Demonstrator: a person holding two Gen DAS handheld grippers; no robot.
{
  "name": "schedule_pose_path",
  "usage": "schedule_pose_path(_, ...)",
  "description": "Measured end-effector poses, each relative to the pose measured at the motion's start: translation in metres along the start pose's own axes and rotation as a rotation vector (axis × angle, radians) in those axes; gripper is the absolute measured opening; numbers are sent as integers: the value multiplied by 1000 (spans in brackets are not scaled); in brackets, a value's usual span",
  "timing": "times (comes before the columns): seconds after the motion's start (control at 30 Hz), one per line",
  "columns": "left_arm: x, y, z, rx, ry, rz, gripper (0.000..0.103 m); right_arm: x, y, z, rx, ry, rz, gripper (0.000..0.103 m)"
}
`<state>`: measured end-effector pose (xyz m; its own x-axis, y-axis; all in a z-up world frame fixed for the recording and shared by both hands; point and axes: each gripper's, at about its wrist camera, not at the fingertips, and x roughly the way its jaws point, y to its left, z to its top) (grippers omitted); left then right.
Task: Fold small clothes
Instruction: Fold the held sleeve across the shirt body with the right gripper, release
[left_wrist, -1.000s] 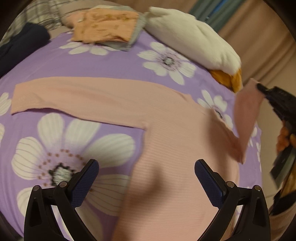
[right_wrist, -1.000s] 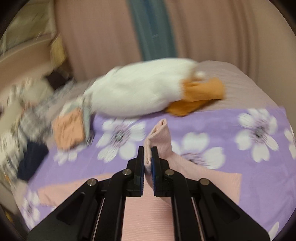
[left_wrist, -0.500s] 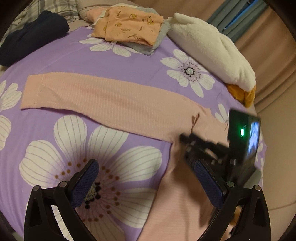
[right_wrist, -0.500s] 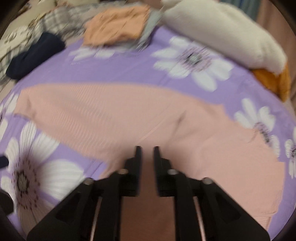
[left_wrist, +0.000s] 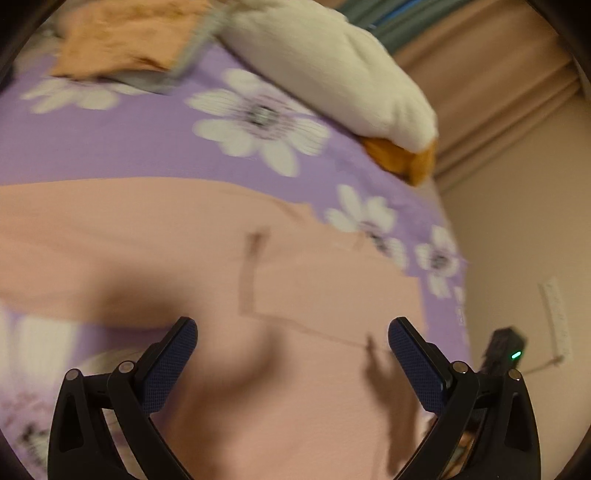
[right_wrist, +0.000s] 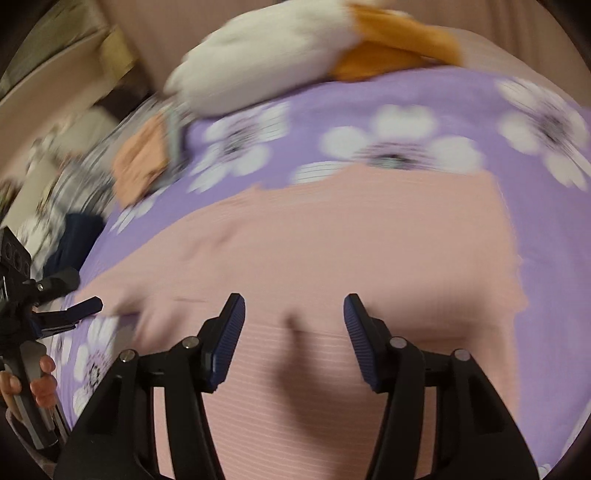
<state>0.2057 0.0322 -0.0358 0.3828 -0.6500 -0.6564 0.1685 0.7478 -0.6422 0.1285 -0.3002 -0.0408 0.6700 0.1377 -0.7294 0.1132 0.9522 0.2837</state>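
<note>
A pink ribbed top (left_wrist: 155, 240) lies spread on the purple flowered bedspread (left_wrist: 122, 147), filling the lower half of both wrist views. One sleeve is folded over the body, its cuff edge showing as a squared flap (left_wrist: 332, 291) near the centre of the left view. At twelve o'clock from the top sits a white plush pillow (left_wrist: 332, 66) with an orange piece (left_wrist: 402, 158) poking out beneath it. At eleven o'clock lies a small stack of folded clothes, orange on grey (left_wrist: 122, 40). In the right view a dark blue garment (right_wrist: 77, 236) rests at nine o'clock, off the bedspread's edge. Nothing lies on the top itself.

The left gripper (left_wrist: 291, 362) hovers over the top's body, its jaws spread wide and empty. The right gripper (right_wrist: 293, 332) also stands open, moderately wide, holding nothing.

Half a second ago the right gripper's jaws were nearly closed over the cloth and it crossed the left view; now only its edge shows there at four o'clock, and the sleeve it carried a second ago lies released.
</note>
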Motion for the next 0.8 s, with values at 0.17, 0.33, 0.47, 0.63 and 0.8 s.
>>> schedule_pose_path(0.17, 43, -12, 18, -42, 19, -138, 102, -18, -44, -21, 134, -40, 14, 51)
schedule_pose_path(0.33, 84, -5, 36, -134, 20, -209, 102, -31, -59, -39, 173, -62, 33, 51)
schedule_pose_path(0.47, 98, 13, 45, -187, 3, -107, 102, -41, -70, -48, 181, -65, 47, 52)
schedule_pose_path(0.63, 72, 24, 44, -201, -30, -99, 102, -49, -71, -56, 164, -63, 40, 53)
schedule_pose_path(0.8, 9, 37, 33, -187, -89, -59, 102, -52, -66, -65, 172, -47, 61, 53)
